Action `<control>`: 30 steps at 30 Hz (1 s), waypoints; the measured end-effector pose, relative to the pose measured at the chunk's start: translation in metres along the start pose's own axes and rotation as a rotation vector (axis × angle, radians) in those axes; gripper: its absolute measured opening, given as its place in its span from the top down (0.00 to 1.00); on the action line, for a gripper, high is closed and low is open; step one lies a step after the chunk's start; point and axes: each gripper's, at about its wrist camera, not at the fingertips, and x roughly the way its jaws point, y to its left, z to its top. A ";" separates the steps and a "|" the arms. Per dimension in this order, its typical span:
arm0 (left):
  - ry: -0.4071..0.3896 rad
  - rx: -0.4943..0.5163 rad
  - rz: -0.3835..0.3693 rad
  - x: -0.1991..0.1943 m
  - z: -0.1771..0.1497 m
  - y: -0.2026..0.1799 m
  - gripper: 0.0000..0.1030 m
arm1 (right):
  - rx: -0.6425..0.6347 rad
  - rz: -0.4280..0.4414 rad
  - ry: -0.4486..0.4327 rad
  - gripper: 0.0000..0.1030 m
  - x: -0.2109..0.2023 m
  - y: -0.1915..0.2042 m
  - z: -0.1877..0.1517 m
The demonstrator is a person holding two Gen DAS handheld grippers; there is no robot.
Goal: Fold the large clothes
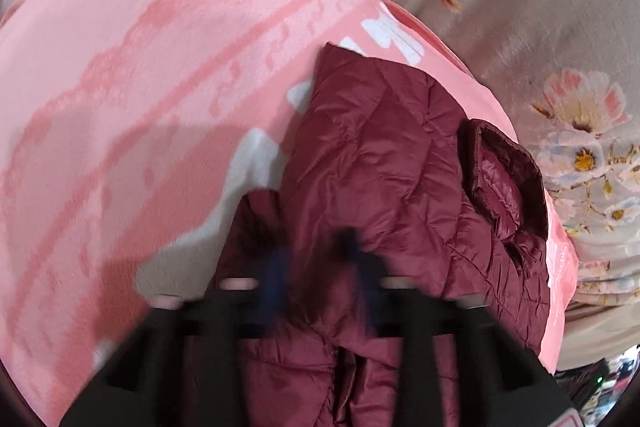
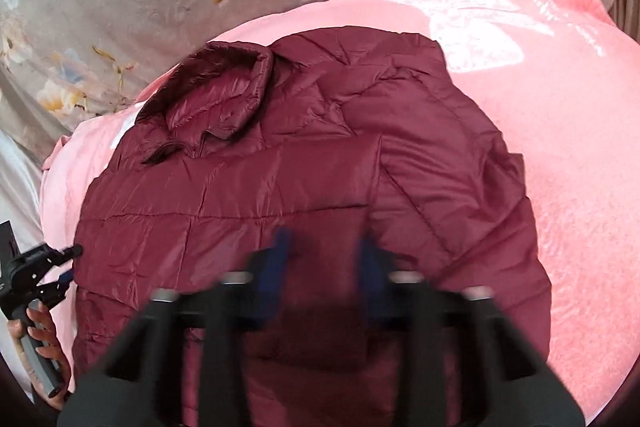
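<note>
A maroon quilted puffer jacket (image 1: 384, 163) lies partly folded on a pink blanket (image 1: 140, 67), its collar (image 1: 504, 171) to the right. In the right wrist view the jacket (image 2: 312, 179) fills the middle, with the collar (image 2: 216, 87) at upper left. My left gripper (image 1: 314, 255) is blurred, its fingers apart over the jacket's near edge. It also shows in the right wrist view (image 2: 66, 265), open beside the jacket's left edge. My right gripper (image 2: 326, 251) is blurred and open just above the jacket's lower part, holding nothing.
The pink blanket (image 2: 560, 147) has white butterfly prints and lies over a grey floral bedspread (image 2: 120, 7), also seen in the left wrist view (image 1: 540, 7). A hand (image 2: 40, 339) holds the left gripper's handle. Dark clutter (image 1: 608, 379) shows at lower right.
</note>
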 end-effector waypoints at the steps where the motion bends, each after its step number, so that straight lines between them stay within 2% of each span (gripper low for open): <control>1: -0.004 0.012 0.001 -0.002 0.001 -0.002 0.99 | -0.011 0.016 -0.040 0.94 -0.011 0.004 0.005; 3: -0.046 0.050 0.003 -0.017 0.003 -0.007 1.00 | -0.043 0.036 -0.111 0.95 -0.031 0.011 0.012; 5: -0.099 0.099 0.030 -0.030 0.000 -0.013 1.00 | -0.096 0.011 -0.175 0.95 -0.045 0.020 0.012; 7: -0.101 0.148 0.075 -0.026 -0.005 -0.017 1.00 | -0.149 -0.053 -0.153 0.96 -0.034 0.022 0.007; 10: -0.068 0.185 0.147 -0.005 -0.012 -0.018 1.00 | -0.177 -0.130 -0.070 0.96 0.003 0.015 -0.007; 13: -0.046 0.202 0.178 0.014 -0.020 -0.014 1.00 | -0.170 -0.139 -0.043 0.96 0.020 0.009 -0.014; 20: -0.101 0.313 0.260 0.021 -0.033 -0.024 0.99 | -0.213 -0.160 -0.019 0.95 0.030 0.010 -0.022; 23: -0.109 0.339 0.295 0.011 -0.035 -0.029 0.92 | -0.234 -0.202 -0.025 0.86 0.020 0.013 -0.020; 25: -0.116 0.344 0.285 -0.003 -0.035 -0.029 0.91 | -0.226 -0.222 -0.061 0.71 0.003 0.011 -0.017; 28: -0.158 0.360 0.258 -0.033 -0.031 -0.038 0.91 | -0.200 -0.197 -0.148 0.68 -0.027 0.014 -0.006; 30: -0.174 0.378 0.247 -0.042 -0.027 -0.053 0.90 | -0.193 -0.135 -0.175 0.68 -0.036 0.027 0.005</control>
